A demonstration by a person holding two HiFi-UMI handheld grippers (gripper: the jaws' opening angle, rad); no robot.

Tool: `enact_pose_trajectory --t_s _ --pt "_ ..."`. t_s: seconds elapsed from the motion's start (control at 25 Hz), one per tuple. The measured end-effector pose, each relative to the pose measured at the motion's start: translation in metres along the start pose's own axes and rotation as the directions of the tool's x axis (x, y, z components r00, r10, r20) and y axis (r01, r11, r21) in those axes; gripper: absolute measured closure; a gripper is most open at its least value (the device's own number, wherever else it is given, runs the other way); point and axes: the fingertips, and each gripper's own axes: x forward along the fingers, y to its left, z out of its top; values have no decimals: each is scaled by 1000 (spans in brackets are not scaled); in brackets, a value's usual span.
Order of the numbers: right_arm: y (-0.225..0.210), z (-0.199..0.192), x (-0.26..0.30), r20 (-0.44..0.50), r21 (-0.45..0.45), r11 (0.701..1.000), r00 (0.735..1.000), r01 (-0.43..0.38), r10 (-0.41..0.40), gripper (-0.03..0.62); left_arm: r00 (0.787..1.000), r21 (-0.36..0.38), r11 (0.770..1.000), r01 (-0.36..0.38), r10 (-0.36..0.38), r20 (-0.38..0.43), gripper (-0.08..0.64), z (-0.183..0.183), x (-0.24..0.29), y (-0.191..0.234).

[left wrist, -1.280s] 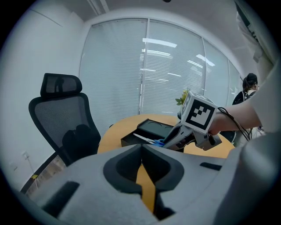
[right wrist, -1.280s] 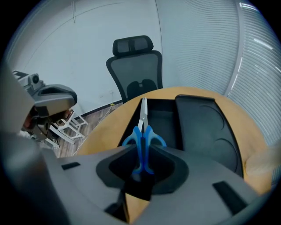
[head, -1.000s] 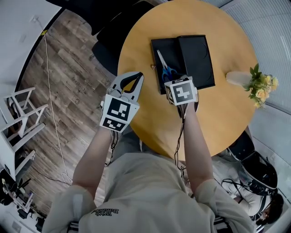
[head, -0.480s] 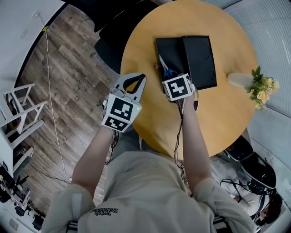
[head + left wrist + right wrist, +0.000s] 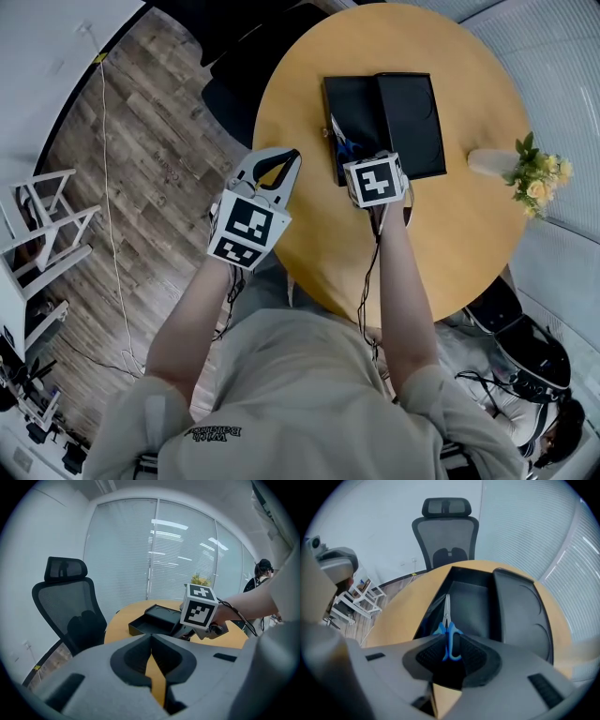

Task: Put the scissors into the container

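On the round yellow desk (image 5: 450, 244), toward its far edge, an open black container (image 5: 361, 103) with two flat halves lying side by side. Near the right edge of the desk, a pale vase with yellow flowers (image 5: 530, 173), standing apart from the container.

Right claw (image 5: 354, 155) pinching the scissors (image 5: 339, 139) by the blue handles. In the right gripper view, handles squeezed between the two dark pads, closed blades pointing forward and away from the claw. Scissors placed over the left half of the container, close to its left wall, with the tips toward the far side. Cannot tell whether the blades touch the container bottom or hang just above it.

Left claw (image 5: 281, 164) pressed together, with nothing between the jaws. In the left gripper view, tips meeting, and only a thin yellow strip of the desk visible lower in the gap. Held at the left edge of the desk, on the near side, well apart from the container and from the scissors.

Beyond the far edge of the desk, a black office chair (image 5: 447, 531) with a headrest. Left of the desk, wooden floor (image 5: 141, 141).
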Motion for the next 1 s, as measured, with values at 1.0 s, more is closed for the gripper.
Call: enact_pose_trajectory --t_s 1.0 --pt "-12 85 -286 769 12 1000 639 20 -22 540 952 180 976 -124 66 298 538 161 -98 -44"
